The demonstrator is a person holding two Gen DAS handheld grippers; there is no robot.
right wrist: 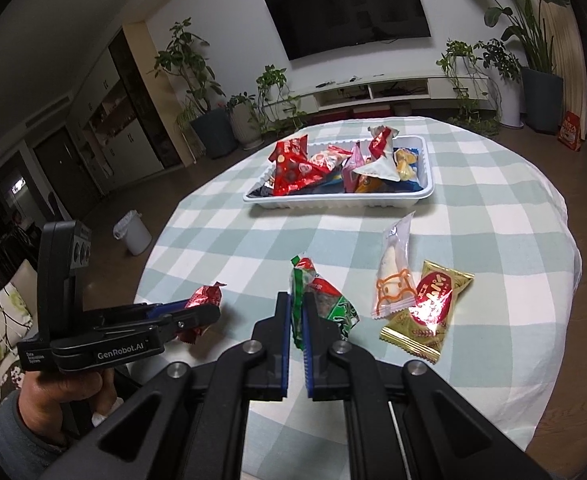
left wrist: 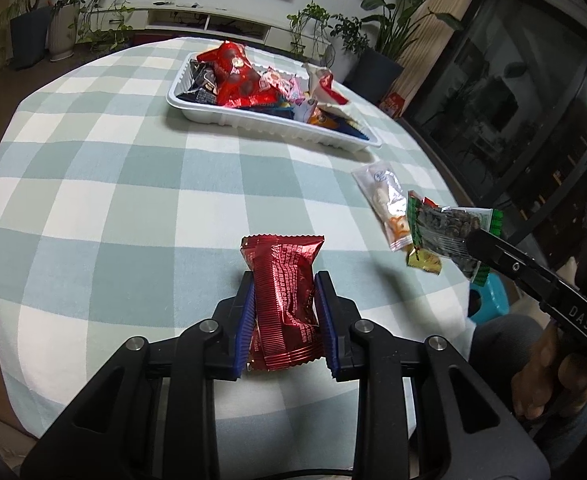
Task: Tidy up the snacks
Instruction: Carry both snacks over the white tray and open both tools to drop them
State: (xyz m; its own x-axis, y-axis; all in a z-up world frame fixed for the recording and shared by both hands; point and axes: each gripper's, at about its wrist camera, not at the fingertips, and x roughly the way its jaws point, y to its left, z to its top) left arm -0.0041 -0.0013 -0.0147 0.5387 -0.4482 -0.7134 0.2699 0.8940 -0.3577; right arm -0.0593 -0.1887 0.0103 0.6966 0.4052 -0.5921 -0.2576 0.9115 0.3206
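L gripper (left wrist: 285, 300) fingers pinch a dark red foil snack pack (left wrist: 283, 292) w/ the blue pads pressed on both its sides; pack stands up between them, top end sticking out past the fingertips, lifted off the checked table (left wrist: 113, 200). In the R wrist view the same pack shows only as a crumpled red end (right wrist: 205, 300) poking past the L gripper, off to the left of the R fingers

R gripper (right wrist: 297, 308) fingers squeezed nearly together on the edge of a green-trimmed clear pack of dark seeds (right wrist: 325, 304); pack hangs ahead of the fingertips, above the table. From the L wrist view it sits right of the L fingers, held at its near end by the R gripper (left wrist: 473, 242)

Just right of the R fingers, lying on the table: a clear pack w/ orange cartoon print (right wrist: 393, 276) and a gold pack w/ red oval label (right wrist: 429, 312), overlapping each other

Well ahead of both pairs of fingers: white tray (right wrist: 333, 200) on the table, filled w/ mixed snack packs, a big red one (right wrist: 293, 164) at its left end

A hand (right wrist: 61, 388) grips the L gripper's handle
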